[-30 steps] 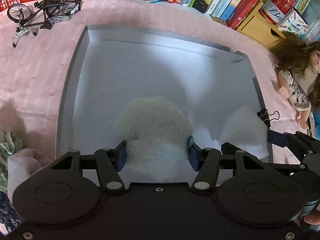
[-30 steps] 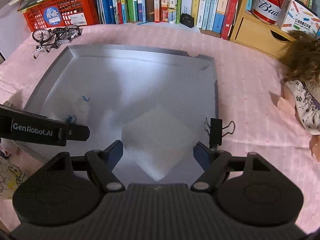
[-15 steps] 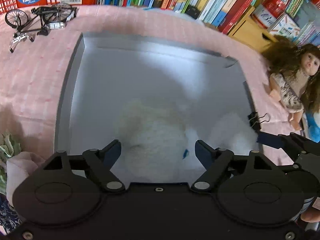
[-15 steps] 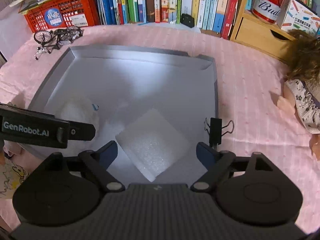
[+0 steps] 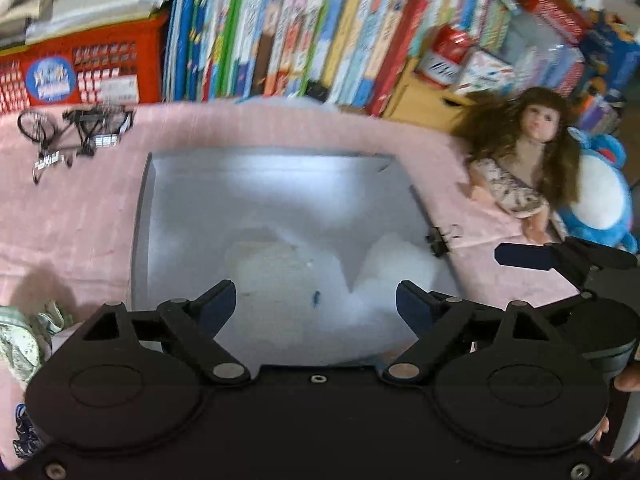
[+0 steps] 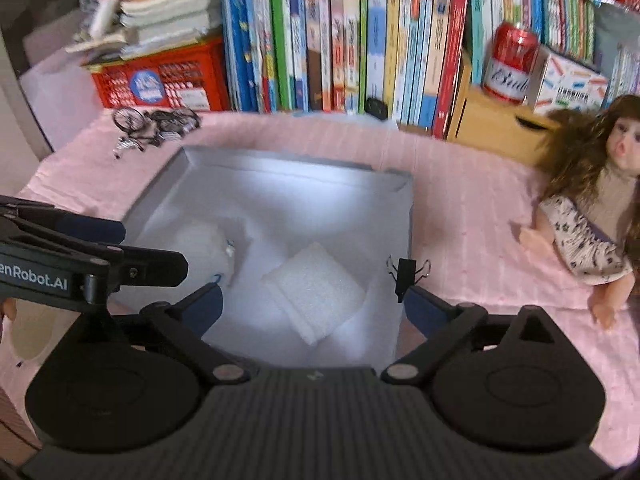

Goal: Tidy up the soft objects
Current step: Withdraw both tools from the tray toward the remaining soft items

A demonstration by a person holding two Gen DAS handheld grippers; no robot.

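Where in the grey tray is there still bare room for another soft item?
The far half of the grey tray, up to its back wall, is bare. The near half is crowded: the white fluffy toy sits near-left and the white foam pad near-middle. A narrow bare strip remains beside the binder clip on the right rim.

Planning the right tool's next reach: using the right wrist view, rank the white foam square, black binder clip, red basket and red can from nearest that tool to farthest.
1. White foam square, in the grey tray, just ahead.
2. Black binder clip, on the tray's right rim; close to the foam, nearly tied.
3. Red basket, far left.
4. Red can, far right; too close to the basket to call.
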